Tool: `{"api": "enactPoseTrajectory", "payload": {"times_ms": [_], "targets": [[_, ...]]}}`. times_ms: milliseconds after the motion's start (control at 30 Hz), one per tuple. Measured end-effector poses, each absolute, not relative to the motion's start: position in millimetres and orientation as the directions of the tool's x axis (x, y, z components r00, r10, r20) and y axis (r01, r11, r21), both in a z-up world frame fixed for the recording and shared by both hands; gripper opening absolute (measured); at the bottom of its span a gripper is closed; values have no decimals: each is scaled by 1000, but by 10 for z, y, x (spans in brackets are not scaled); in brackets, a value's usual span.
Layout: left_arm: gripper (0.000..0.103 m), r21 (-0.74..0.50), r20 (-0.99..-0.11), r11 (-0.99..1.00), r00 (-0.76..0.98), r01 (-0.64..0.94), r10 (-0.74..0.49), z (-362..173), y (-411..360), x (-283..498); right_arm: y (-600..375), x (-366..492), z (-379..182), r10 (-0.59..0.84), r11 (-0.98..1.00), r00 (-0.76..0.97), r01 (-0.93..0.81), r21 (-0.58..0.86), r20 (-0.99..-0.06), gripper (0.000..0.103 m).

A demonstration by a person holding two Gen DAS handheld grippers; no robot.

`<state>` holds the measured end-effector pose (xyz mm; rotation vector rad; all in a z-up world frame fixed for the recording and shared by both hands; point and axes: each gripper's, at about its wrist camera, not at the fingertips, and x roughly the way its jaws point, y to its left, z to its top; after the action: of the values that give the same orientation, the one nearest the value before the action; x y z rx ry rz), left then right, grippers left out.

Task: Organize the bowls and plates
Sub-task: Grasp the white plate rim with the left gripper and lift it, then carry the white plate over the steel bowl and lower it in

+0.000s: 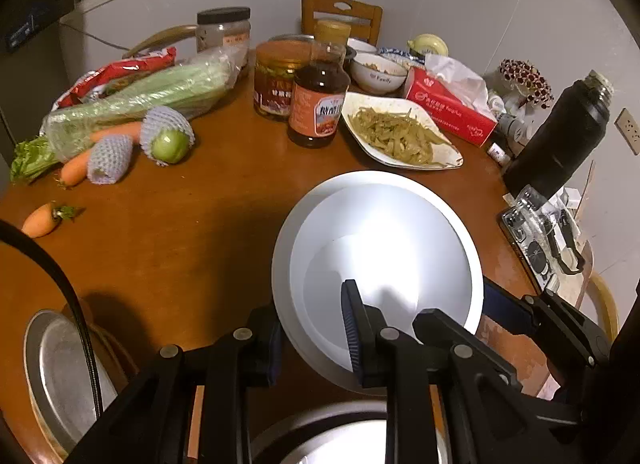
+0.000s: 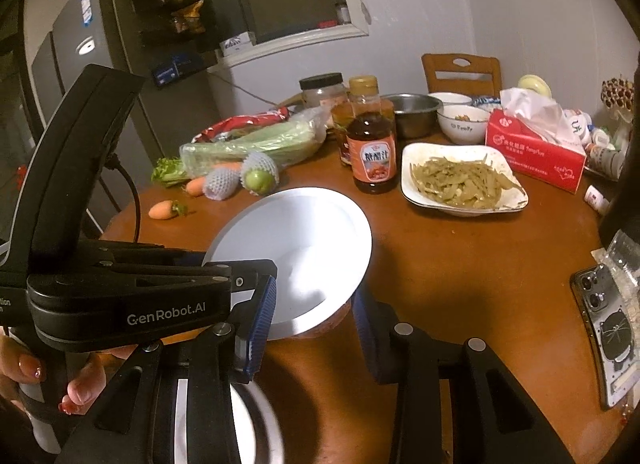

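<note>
Your left gripper (image 1: pixel 314 334) has its jaws drawn in tight on the near left rim of the white plate (image 1: pixel 380 248), one finger outside the edge and the other, with its ribbed blue pad, lying over the plate's inner face. Your right gripper (image 2: pixel 314 328) has its jaws closed in on the same plate (image 2: pixel 296 256) from the other side; in its own view the blue pads bracket the plate's near edge, and the left gripper's black body reaches in from the left to meet the rim. Between the two grippers the plate sits tilted, clear of the brown table (image 1: pixel 180 232), casting a shadow on the wood beneath. Just beyond the plate, ahead of your left gripper, lies a white dish of shredded vegetables (image 1: pixel 400 136), with a brown sauce bottle (image 1: pixel 318 100) to its left and a red tissue box (image 1: pixel 452 110) to its right. Farther ahead stands a white bowl (image 1: pixel 378 72). Off to the left of your left gripper are carrots (image 1: pixel 40 220) and a bagged bundle of celery (image 1: pixel 140 104). Below your left gripper, close under the camera, a round metal rim (image 1: pixel 320 420) shows, partly hidden by the fingers. A phone (image 2: pixel 608 328) lies to the right of your right gripper.
</note>
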<state>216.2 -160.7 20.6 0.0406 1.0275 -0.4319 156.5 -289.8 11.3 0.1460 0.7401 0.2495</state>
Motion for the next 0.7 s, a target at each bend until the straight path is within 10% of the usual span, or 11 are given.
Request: {"api": "enactPoseTrajectory", "payload": {"times_ms": [700], "targets": [[26,-160,-780,922,528,352,-336,610,-1229,1544,-2536,990,530,281,960,756,-229,163,-591,40]]}}
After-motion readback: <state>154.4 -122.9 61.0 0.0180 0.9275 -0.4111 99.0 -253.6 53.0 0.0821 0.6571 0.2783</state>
